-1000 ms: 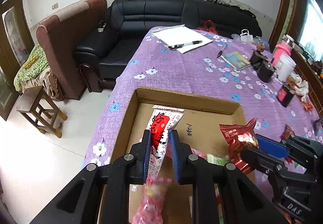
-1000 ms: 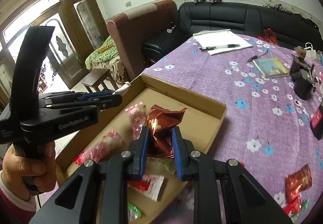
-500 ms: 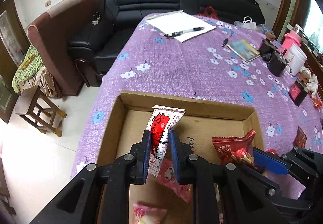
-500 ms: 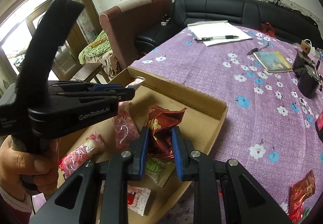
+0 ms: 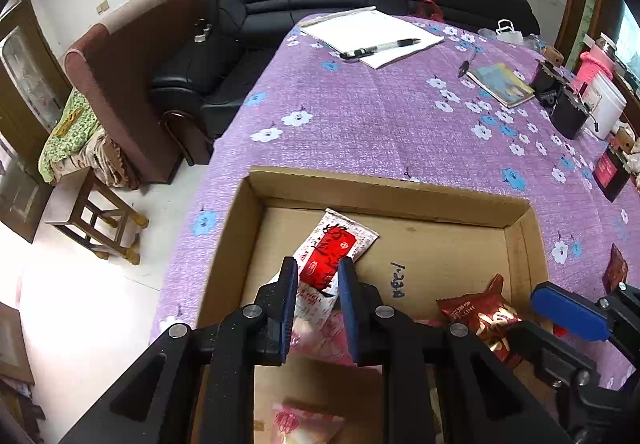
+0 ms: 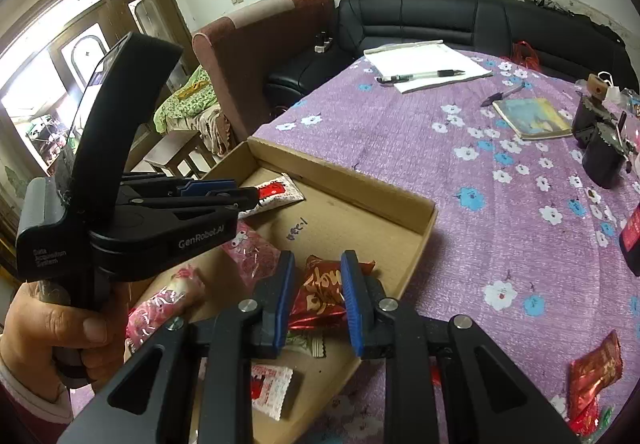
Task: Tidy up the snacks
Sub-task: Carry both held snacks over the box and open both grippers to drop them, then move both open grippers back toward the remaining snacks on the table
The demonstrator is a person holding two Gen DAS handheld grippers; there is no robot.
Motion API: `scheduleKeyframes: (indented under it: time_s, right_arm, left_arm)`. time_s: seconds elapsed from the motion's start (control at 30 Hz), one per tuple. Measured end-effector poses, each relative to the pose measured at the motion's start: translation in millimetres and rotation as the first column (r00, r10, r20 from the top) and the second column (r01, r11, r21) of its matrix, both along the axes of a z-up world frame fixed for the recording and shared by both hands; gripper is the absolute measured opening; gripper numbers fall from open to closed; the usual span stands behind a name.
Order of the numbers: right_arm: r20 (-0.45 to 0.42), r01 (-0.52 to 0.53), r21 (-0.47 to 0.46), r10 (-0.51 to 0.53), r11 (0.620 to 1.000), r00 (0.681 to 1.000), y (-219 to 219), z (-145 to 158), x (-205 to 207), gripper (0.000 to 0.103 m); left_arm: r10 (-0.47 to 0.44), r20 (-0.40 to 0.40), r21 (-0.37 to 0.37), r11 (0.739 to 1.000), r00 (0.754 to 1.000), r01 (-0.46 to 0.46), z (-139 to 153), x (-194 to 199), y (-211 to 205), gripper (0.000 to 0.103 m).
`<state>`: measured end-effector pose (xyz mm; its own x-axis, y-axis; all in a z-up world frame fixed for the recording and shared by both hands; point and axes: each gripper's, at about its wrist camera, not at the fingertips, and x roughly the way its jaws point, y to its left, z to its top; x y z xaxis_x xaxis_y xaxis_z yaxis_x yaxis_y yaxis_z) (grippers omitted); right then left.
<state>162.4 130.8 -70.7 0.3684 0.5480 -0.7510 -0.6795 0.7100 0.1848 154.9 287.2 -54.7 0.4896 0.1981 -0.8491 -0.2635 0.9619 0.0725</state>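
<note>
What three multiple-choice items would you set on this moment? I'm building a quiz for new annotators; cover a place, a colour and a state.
1. Where does the pen lie?
A. on the white notepad
B. inside the cardboard box
C. on the sofa

2. What colour is the tablecloth?
A. green with stripes
B. purple with flowers
C. plain white

3. What is the left gripper doing?
A. hanging open over the floor
B. shut on the white-and-red packet
C. clamping a book

Key: 1 A, the pen rests across the notepad at the table's far end. 2 B, purple cloth with white and blue flowers shows in both views. 3 B, its blue pads pinch the packet over the box, while the right gripper holds a red foil snack.
</note>
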Motion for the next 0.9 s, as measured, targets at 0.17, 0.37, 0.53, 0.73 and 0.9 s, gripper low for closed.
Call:
scheduleKeyframes:
  time_s: [0.17,0.37,0.53,0.73,0.9]
  right_arm:
    - [0.020,0.014,0.022,-0.015,1.000,1.000,-16.2,14.4,-7.3,0.023]
    - [0.059,0.047,0.028,-0.048,0.998,0.997,-50.9,28.2,-18.5,0.037]
    - [0.069,0.099,0.009,-0.099,0.995,0.993,-91.6,27.1,-22.2,0.044]
    - [0.076,0.196,0.000,-0.195,0.981,0.978,-164.4,22.8,-28.7,0.055]
    - [0.068,0.272,-0.013,-0.271,0.962,0.960,-216.5,17.2,-31.3,0.055]
  left_arm:
    - [-0.002,0.066,0.013,1.000,0.998,0.001,18.7,-15.3,-6.9,0.065]
    - [-0.035,0.109,0.008,0.999,0.993,0.034,39.1,-28.4,-31.8,0.065]
    - [-0.083,0.124,0.012,0.997,0.989,0.082,47.8,-32.0,-63.0,0.065]
    - [-0.166,0.136,0.015,0.986,0.977,0.166,53.3,-32.4,-116.9,0.065]
    - [-0.221,0.133,0.018,0.975,0.966,0.221,49.3,-31.9,-160.2,0.067]
